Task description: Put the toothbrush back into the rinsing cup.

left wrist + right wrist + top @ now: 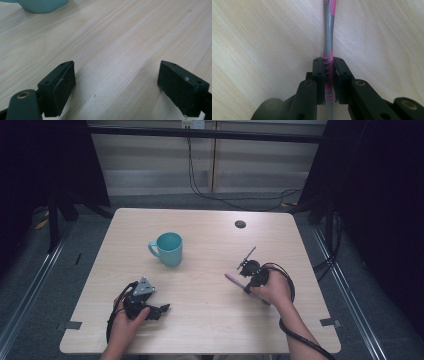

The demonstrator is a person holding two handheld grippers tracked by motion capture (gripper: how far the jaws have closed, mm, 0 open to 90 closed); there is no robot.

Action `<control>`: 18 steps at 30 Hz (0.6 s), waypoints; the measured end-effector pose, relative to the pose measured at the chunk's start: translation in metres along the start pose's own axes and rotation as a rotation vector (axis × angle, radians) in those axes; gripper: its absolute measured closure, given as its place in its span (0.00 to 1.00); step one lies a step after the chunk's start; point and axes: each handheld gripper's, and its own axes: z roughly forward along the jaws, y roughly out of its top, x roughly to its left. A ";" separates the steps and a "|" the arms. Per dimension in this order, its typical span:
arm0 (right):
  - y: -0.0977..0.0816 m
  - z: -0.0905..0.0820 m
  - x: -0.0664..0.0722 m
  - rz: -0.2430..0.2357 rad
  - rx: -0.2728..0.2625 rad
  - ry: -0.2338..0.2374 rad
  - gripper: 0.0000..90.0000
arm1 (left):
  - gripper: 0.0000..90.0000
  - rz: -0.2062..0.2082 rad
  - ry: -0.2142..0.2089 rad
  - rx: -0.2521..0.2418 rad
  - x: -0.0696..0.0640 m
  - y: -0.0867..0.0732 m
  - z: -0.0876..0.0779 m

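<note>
Toothbrush (328, 37), slim pink/grey w/ ribbed grip, flat on pale woodgrain table (210, 320), pinched tight in right gripper (328, 67); left gripper (116, 82) agape, nothing held; teal mug (168, 248) well apart, bare tabletop btwn.

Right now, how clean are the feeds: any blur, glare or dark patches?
High view: table evenly lit, surroundings dark, toothbrush small. Left gripper view: grain sharp, mug cropped at the top. Right gripper view: toothbrush crisp between the right gripper pads, near housing blurred; no glare.
</note>
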 end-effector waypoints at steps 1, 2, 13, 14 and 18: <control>0.000 0.000 0.000 -0.005 0.005 -0.003 0.90 | 0.16 0.000 0.000 0.000 0.000 0.000 0.000; 0.001 -0.001 0.001 -0.015 0.017 -0.022 0.90 | 0.16 0.000 0.000 0.000 0.000 0.000 0.000; -0.001 -0.028 -0.004 -0.030 -0.047 0.012 0.90 | 0.13 -0.015 0.021 0.006 -0.001 0.000 0.001; 0.000 -0.030 -0.004 -0.030 -0.046 0.010 0.90 | 0.11 -0.018 0.024 0.008 -0.001 0.000 0.001; 0.002 -0.034 -0.005 -0.037 -0.048 0.015 0.90 | 0.11 -0.020 0.026 0.012 -0.001 0.000 0.001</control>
